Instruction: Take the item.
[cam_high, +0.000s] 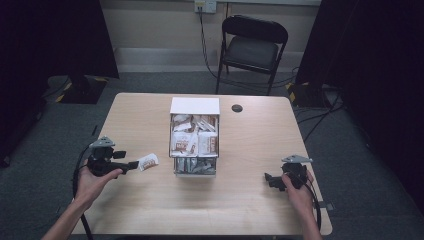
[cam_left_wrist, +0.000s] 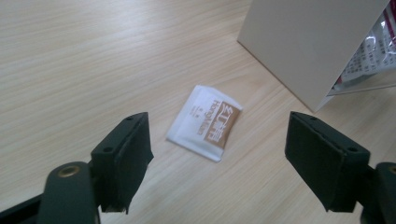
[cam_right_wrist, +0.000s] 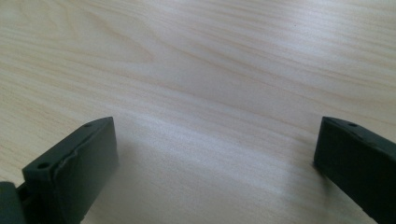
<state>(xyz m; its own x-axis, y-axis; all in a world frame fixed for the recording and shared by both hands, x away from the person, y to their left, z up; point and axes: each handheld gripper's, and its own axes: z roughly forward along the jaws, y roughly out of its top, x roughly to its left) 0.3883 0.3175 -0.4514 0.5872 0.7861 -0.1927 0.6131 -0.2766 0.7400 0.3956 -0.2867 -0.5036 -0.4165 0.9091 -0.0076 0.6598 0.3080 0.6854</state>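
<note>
You worked at a rectangular table of pale, light-grained wood (cam_high: 240, 200). A white open-topped box packed with sachets (cam_high: 194, 106) stood on it near the middle, toward the far edge. One small white sachet with a brown printed panel (cam_left_wrist: 205, 122) lay flat on the bare wood just beside the box's left wall, apart from it. A small dark round fitting (cam_high: 237, 108) sat by the far edge.
</note>
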